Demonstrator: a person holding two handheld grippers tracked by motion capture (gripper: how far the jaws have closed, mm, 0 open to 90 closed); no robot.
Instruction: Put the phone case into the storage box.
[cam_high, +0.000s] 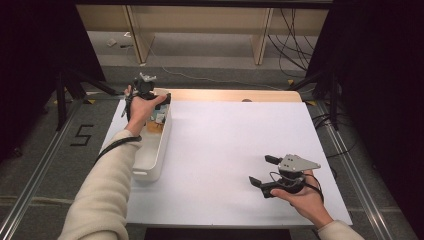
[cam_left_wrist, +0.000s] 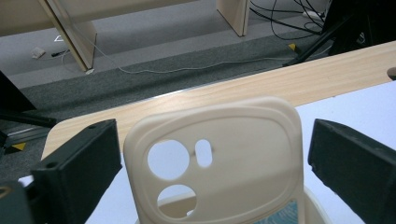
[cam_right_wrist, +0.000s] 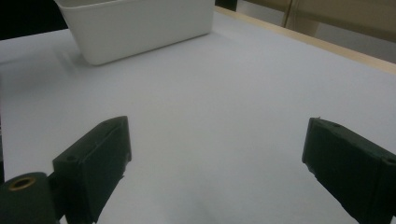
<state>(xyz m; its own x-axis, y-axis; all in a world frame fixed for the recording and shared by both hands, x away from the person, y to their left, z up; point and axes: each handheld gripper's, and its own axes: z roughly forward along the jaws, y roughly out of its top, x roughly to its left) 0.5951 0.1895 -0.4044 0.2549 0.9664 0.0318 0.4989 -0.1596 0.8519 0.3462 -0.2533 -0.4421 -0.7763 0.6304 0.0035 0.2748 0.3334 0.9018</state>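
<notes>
**Risk note: phone case not yet gripped**

Left gripper (cam_left_wrist: 210, 154) sits over the far end of the long white plastic bin (cam_high: 150, 155), jaws spread either side of a cream soft-plastic phone case (cam_left_wrist: 219, 154) standing upright in it; neither jaw touches. Likely failure: closing off-centre, so the flexible case bows or slips. Right gripper (cam_high: 265, 172) idles with jaws apart above the white tabletop (cam_high: 225, 150).

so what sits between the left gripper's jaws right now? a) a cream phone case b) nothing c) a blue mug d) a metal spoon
a: in the left gripper view a cream phone case with camera cutouts stands between the open jaws of the left gripper, above the white bin.
</notes>
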